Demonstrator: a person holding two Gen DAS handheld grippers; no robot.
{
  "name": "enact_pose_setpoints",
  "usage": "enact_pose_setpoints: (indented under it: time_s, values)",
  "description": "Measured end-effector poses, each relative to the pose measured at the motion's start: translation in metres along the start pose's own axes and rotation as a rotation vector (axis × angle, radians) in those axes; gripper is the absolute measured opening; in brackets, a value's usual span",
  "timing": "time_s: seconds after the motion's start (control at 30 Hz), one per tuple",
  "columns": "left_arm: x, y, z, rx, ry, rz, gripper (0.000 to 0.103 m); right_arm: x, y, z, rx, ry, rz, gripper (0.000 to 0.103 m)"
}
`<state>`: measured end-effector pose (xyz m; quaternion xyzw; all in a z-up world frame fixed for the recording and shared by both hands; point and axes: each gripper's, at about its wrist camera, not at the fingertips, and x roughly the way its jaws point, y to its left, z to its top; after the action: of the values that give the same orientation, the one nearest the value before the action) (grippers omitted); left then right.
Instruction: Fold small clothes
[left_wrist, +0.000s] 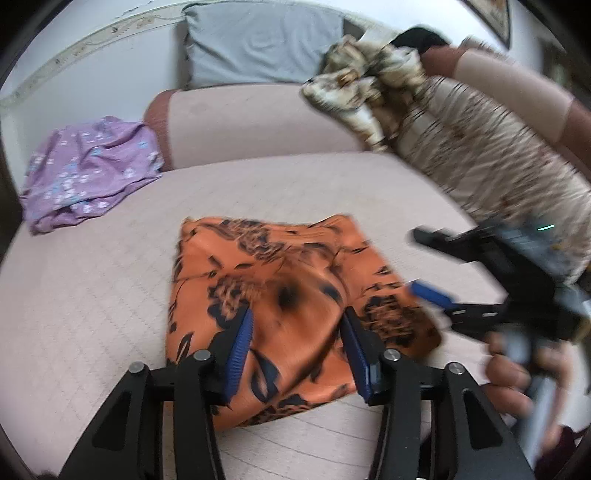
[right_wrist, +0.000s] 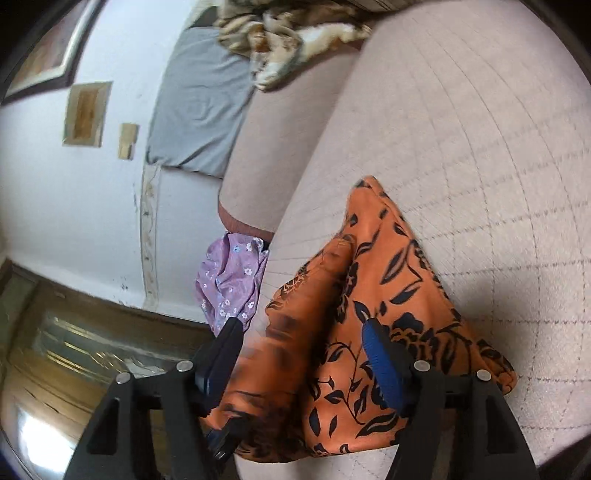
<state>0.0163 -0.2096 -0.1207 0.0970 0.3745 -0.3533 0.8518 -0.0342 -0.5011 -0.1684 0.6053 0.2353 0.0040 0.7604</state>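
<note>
**Orange floral garment lay bunched on the near cushion**

Orange floral garment (left_wrist: 280, 310) sat mid-sofa (left_wrist: 92, 295), partly folded. The left gripper (left_wrist: 297, 350) hovered above it, spread wide; the right gripper (right_wrist: 303, 354) gaped too, holding nothing. Thin, limp, probably slippery cloth, so pinch a corner or hem.

I'm looking at a pale pink quilted sofa seat (left_wrist: 92, 295) with a stitched grid, its backrest (left_wrist: 251, 122) the same pink with a reddish-brown end. A grey cushion (left_wrist: 258, 44) leans against the white wall (right_wrist: 55, 221), which carries a patterned border strip (right_wrist: 149, 236) and some scuffs. Two bare patches (right_wrist: 86, 112) show on the plaster beside a dark picture frame (right_wrist: 48, 48). Below, the floor (right_wrist: 74, 354) looks brownish and glossy, catching bright light.
</note>
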Motion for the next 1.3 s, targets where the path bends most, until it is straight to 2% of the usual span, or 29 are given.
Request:
enact_pose_setpoints:
  time_s: [0.07,0.1,0.17,0.23,0.3,0.37,0.43,0.5,0.6,0.73,0.77,0.8,0.83,0.87,0.9,0.97,1.03,1.1,1.17,1.23,1.3]
  values:
    - [-0.016,0.004,0.001,0.025,-0.044,-0.001,0.061,0.007,-0.007,0.005,0.048,0.029,0.011,0.071]
    - [-0.024,0.007,0.001,0.048,-0.075,0.031,0.067,0.012,-0.009,0.006,0.067,0.042,0.014,0.071]
    - [-0.034,0.020,-0.003,0.084,-0.114,0.114,0.072,0.023,-0.012,0.009,0.080,0.067,0.000,0.071]
    - [-0.031,0.039,-0.009,0.089,-0.087,0.175,0.072,0.036,-0.011,0.010,0.077,0.098,-0.023,0.071]
    - [-0.015,0.061,-0.016,0.075,0.000,0.235,0.072,0.052,-0.011,0.009,0.070,0.146,-0.052,0.071]
    - [-0.001,0.077,-0.023,0.041,0.055,0.285,0.072,0.065,-0.007,0.008,0.049,0.173,-0.088,0.071]
    - [0.011,0.087,-0.030,0.012,0.088,0.311,0.072,0.077,-0.001,0.008,0.015,0.206,-0.108,0.077]
    - [0.024,0.089,-0.037,0.017,0.119,0.324,0.072,0.091,0.008,0.009,-0.030,0.243,-0.132,0.078]
    - [0.036,0.076,-0.048,0.072,0.116,0.360,0.072,0.107,0.016,0.010,-0.070,0.289,-0.122,0.079]
    - [0.042,0.057,-0.045,0.149,0.091,0.396,0.072,0.128,0.025,0.008,-0.140,0.326,-0.169,0.078]
    - [0.042,0.055,-0.046,0.157,0.086,0.395,0.072,0.134,0.028,0.006,-0.179,0.333,-0.194,0.076]
    - [0.042,0.055,-0.046,0.161,0.084,0.397,0.072,0.141,0.033,0.002,-0.250,0.333,-0.230,0.063]
    - [0.041,0.056,-0.046,0.162,0.083,0.399,0.072,0.145,0.036,-0.002,-0.303,0.337,-0.256,0.034]
    - [0.041,0.058,-0.044,0.157,0.086,0.392,0.072,0.153,0.042,-0.009,-0.401,0.351,-0.319,0.024]
    - [0.039,0.058,-0.044,0.151,0.091,0.387,0.071,0.155,0.045,-0.012,-0.445,0.348,-0.342,0.021]
    - [0.033,0.062,-0.037,0.144,0.082,0.367,0.071,0.151,0.054,-0.012,-0.475,0.317,-0.320,0.016]
    - [0.023,0.059,-0.027,0.147,0.027,0.351,0.072,0.129,0.069,-0.003,-0.499,0.226,-0.240,0.014]
    - [0.018,0.052,-0.018,0.154,-0.016,0.344,0.072,0.111,0.080,0.007,-0.528,0.148,-0.197,0.014]
    - [0.025,0.045,-0.010,0.169,-0.006,0.329,0.074,0.097,0.084,0.021,-0.556,0.081,-0.194,0.014]
    - [0.047,0.038,-0.008,0.194,0.041,0.336,0.076,0.096,0.075,0.039,-0.545,0.083,-0.195,0.014]
    - [0.068,0.031,-0.011,0.225,0.077,0.329,0.076,0.109,0.056,0.055,-0.505,0.157,-0.219,0.015]
